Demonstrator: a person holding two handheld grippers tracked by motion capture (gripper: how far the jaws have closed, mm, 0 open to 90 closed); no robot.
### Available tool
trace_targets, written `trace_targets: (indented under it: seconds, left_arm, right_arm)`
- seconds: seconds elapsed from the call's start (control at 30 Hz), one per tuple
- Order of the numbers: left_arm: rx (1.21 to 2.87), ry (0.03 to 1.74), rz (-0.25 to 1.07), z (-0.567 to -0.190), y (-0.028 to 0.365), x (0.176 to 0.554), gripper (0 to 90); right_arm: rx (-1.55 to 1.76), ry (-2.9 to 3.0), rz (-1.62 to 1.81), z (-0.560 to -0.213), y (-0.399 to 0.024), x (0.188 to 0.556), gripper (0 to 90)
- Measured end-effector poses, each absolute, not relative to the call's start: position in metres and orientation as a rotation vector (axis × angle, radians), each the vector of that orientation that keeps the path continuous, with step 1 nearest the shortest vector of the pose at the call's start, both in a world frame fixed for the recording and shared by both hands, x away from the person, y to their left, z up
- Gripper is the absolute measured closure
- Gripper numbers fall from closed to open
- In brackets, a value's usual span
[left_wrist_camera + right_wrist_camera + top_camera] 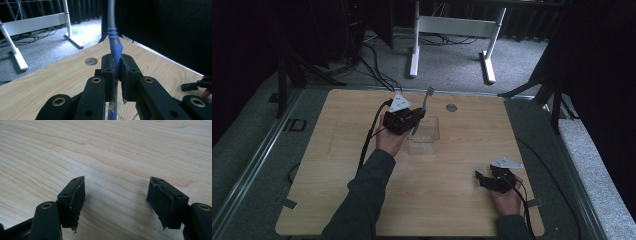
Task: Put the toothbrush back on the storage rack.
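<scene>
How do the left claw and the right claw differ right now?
The left claw is shut on the toothbrush, held above the clear container; the right claw is open with nothing between its jaws. In the high view, the left claw works mid-table, while the right claw sits low near the table's front right. Both have black jaws.

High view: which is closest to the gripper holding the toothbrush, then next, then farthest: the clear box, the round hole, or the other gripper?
From the left gripper, shut on the toothbrush:
1. Clear box, right beside it on the table's middle.
2. Round hole, a bit further to the right, near the far edge.
3. Right gripper, far off at the near right, jaws open.
</scene>
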State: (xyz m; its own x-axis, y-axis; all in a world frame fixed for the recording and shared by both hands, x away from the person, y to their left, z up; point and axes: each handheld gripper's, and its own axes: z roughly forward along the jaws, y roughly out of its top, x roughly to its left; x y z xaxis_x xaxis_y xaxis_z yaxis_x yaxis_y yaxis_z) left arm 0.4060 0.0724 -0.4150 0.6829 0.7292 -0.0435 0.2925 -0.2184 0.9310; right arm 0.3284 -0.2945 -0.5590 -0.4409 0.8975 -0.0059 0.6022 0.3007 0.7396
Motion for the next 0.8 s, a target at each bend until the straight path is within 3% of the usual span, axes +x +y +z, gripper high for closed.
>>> trace_targets:
  seconds: [0.57,0.8]
  left_arm:
    - [1.919,0.822,0.558,-0.435,0.065,0.414,81.4]
    - [1.963,0.849,0.512,-0.448,0.067,0.417,80.4]
  right_arm:
    - [1.334,2.155,0.947,-0.559,-0.294,0.328,30.3]
    - [1.334,2.155,0.947,-0.559,-0.294,0.328,30.3]
